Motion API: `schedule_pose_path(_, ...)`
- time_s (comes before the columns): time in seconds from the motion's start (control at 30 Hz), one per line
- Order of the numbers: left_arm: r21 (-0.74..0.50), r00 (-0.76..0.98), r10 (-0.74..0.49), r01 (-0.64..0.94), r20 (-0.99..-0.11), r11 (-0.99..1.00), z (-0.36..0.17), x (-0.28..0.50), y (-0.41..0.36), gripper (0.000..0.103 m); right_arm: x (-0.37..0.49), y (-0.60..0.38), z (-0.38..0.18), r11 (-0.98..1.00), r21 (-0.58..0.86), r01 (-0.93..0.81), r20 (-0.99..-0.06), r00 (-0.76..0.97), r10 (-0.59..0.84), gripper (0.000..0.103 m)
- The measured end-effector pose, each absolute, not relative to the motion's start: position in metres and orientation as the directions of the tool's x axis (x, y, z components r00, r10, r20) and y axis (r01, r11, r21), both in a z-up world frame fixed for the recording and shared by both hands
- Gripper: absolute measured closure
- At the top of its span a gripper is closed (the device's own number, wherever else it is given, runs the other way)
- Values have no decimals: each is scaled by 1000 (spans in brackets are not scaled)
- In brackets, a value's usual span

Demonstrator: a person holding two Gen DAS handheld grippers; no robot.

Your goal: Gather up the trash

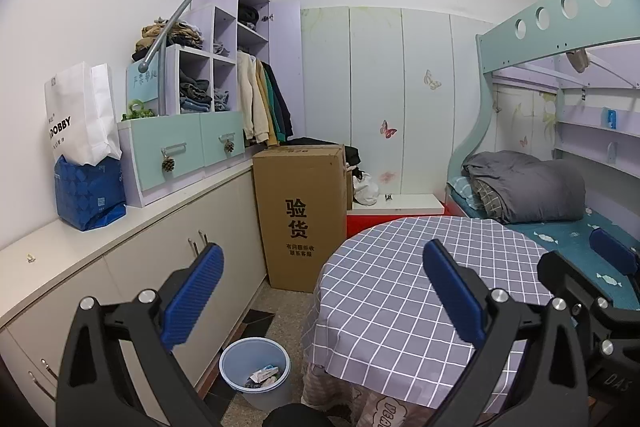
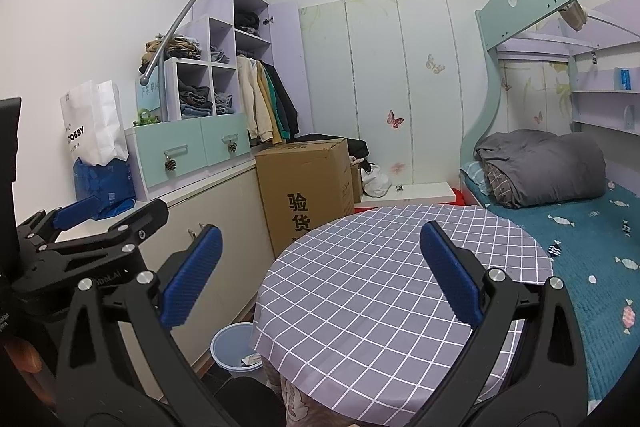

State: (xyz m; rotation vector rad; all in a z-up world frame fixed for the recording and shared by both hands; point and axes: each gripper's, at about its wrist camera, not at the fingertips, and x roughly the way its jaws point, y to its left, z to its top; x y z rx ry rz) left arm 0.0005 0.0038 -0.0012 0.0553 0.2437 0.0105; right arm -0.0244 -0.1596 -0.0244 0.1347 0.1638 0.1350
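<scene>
A light blue trash bin (image 1: 256,373) stands on the floor left of the round table, with some wrappers and paper inside; it also shows in the right wrist view (image 2: 232,351), partly hidden by the tablecloth. My left gripper (image 1: 324,291) is open and empty, held above the table's left edge and the bin. My right gripper (image 2: 320,275) is open and empty above the round table (image 2: 380,287), which has a grey checked cloth. The right gripper shows at the right edge of the left wrist view (image 1: 592,291). The left gripper shows at the left in the right wrist view (image 2: 92,227).
A tall cardboard box (image 1: 304,215) stands behind the table. A low white cabinet (image 1: 140,247) runs along the left wall, bearing a blue bag (image 1: 90,195), a white paper bag and drawers. A bunk bed (image 1: 560,203) with a grey quilt is at right.
</scene>
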Motion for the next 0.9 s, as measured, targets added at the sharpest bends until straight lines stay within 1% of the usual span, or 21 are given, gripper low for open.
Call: schedule_pose_path(0.9, 70, 969, 13, 5, -247, 998, -5, 2, 5, 5, -25, -156, -25, 981, 150, -120, -158, 977, 144, 6)
